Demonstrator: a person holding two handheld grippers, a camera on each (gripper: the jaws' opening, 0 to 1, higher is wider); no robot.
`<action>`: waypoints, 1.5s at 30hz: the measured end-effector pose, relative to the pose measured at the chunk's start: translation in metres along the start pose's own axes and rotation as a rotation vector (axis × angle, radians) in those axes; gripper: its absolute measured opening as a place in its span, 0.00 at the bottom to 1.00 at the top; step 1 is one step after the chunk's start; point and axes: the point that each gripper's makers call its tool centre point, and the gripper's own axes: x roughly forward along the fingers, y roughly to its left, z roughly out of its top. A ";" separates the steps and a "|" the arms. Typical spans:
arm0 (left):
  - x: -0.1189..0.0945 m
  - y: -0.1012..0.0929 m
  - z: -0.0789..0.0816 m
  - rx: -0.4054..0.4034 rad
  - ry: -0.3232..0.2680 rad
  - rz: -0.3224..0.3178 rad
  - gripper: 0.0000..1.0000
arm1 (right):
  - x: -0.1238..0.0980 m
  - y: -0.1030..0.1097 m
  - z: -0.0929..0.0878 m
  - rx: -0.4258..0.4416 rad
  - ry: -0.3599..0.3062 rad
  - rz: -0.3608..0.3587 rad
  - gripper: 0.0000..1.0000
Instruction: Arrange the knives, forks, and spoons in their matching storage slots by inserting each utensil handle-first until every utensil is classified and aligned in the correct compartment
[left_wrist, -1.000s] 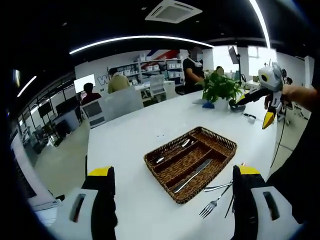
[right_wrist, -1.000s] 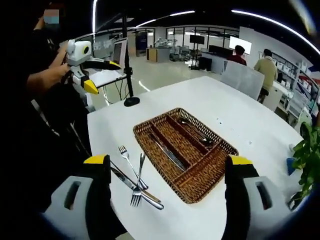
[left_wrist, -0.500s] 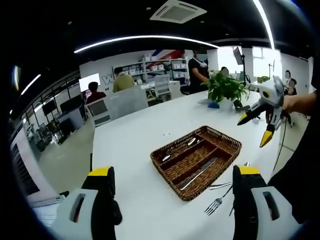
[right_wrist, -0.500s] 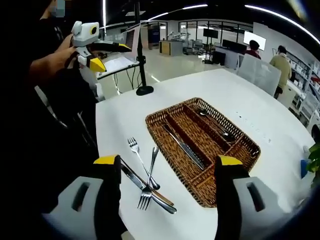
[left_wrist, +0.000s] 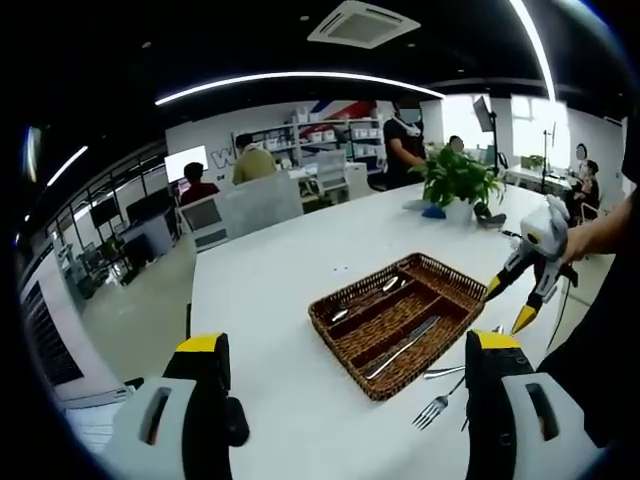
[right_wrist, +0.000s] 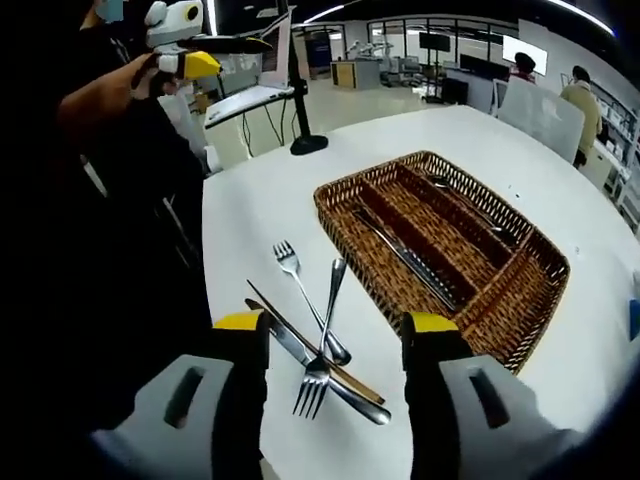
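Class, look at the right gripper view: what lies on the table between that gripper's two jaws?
Between the right gripper's jaws lie two crossed forks over a knife, beside the wicker tray.

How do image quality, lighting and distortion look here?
Left gripper view: strong fisheye bends the ceiling light strips; white table bright, wicker tray small but sharp. Right gripper view: forks crisp between the jaws, table edges curved.
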 end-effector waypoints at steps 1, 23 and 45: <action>0.000 0.000 0.000 -0.001 0.000 0.000 1.00 | 0.003 0.001 -0.002 0.006 0.004 0.005 0.50; -0.008 0.007 -0.007 -0.018 0.007 0.014 1.00 | 0.054 0.020 -0.052 0.207 0.138 0.120 0.28; -0.009 0.020 -0.013 -0.020 0.016 0.020 1.00 | 0.071 0.020 -0.069 0.242 0.229 0.105 0.11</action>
